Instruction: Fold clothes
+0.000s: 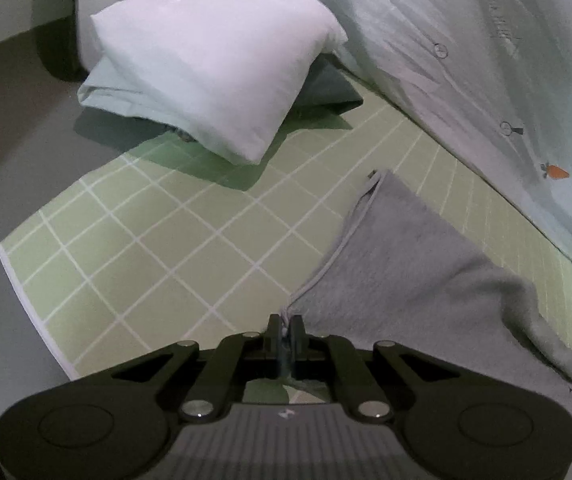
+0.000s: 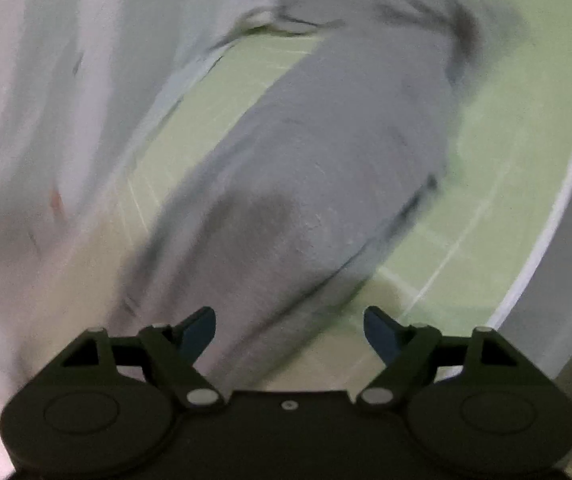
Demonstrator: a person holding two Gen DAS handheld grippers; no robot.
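A grey fleece garment lies on the green grid mat, its hemmed edge running toward my left gripper. The left gripper is shut on a corner of that edge, just above the mat. In the blurred right wrist view the grey garment stretches away across the mat. My right gripper is open and empty, its jaws wide apart just above the near end of the garment.
A folded pale-blue and white stack sits at the mat's far left. A pale-blue buttoned shirt with carrot prints lies spread at the far right; it also shows blurred in the right wrist view. The mat's white edge borders a grey table.
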